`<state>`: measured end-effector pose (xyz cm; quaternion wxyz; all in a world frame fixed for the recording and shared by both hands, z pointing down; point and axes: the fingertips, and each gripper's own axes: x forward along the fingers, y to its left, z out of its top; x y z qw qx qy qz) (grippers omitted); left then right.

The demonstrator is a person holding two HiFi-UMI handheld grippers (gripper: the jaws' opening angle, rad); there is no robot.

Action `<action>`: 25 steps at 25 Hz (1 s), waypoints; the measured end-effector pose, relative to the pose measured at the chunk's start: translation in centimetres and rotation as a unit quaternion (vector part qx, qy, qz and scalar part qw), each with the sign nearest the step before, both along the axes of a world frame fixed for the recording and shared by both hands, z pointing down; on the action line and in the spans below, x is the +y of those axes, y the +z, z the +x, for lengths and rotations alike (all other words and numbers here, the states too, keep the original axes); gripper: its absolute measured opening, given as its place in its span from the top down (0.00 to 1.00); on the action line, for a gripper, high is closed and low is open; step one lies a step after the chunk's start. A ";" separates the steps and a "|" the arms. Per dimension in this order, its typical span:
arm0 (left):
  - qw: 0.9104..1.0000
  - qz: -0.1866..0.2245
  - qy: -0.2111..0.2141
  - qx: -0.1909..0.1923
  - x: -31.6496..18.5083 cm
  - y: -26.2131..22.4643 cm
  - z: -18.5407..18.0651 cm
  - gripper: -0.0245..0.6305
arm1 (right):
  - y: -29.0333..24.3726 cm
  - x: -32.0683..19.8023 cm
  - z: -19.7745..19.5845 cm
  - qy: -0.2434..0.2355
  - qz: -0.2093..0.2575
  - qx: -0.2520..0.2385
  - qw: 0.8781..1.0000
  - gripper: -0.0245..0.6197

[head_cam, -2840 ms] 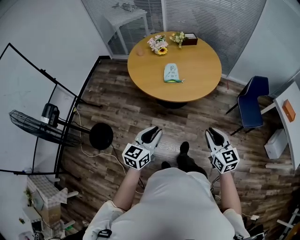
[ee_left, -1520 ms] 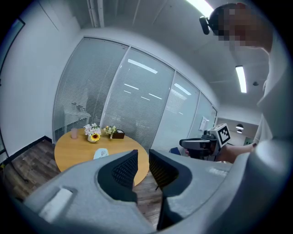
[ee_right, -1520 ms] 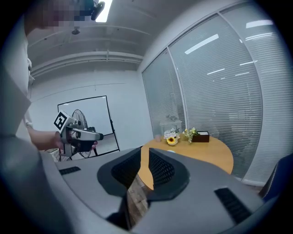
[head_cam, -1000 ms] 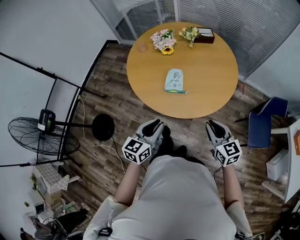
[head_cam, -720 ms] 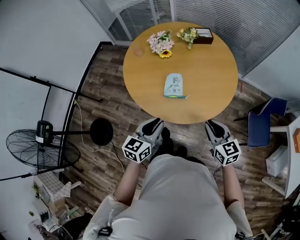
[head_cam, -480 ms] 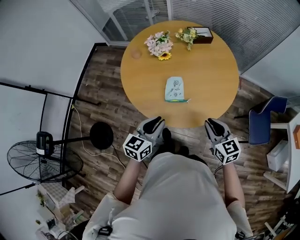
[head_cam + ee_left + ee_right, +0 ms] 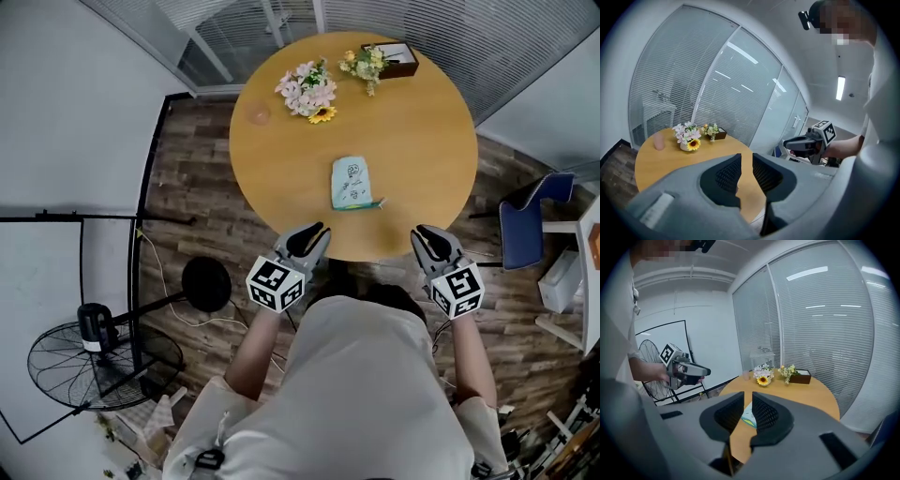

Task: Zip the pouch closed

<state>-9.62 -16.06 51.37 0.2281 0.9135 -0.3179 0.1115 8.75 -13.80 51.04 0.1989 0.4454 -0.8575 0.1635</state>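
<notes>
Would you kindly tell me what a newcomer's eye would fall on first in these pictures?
The round wooden table fills the upper middle of the head view, with a pale green pouch lying alone near its closer edge and flowers at the far side. Below it, the left gripper and right gripper hover at the table's near rim, jaws slightly apart and empty.

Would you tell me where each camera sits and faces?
Head view: on the head, looking steeply down at table and pouch; shows torso, forearms, left gripper, right gripper.
Left gripper view: on the left gripper, facing flowers across the table; own jaws, right gripper alongside.
Right gripper view: on the right gripper, facing the pouch; own jaws, left gripper alongside.
Both gripper views share the flowers.
</notes>
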 end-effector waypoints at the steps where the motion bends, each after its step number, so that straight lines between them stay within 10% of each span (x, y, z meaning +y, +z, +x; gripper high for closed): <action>1: 1.000 -0.001 0.003 0.000 -0.3 0.2 -0.1 0.85 | 0.1 -0.3 -0.2 0.001 -0.001 0.001 1.000 0.88; 25: 0.996 -0.024 -0.091 -0.005 -2.1 2.1 1.0 0.85 | 2.5 -5.6 0.7 -0.099 -0.016 0.004 0.995 0.89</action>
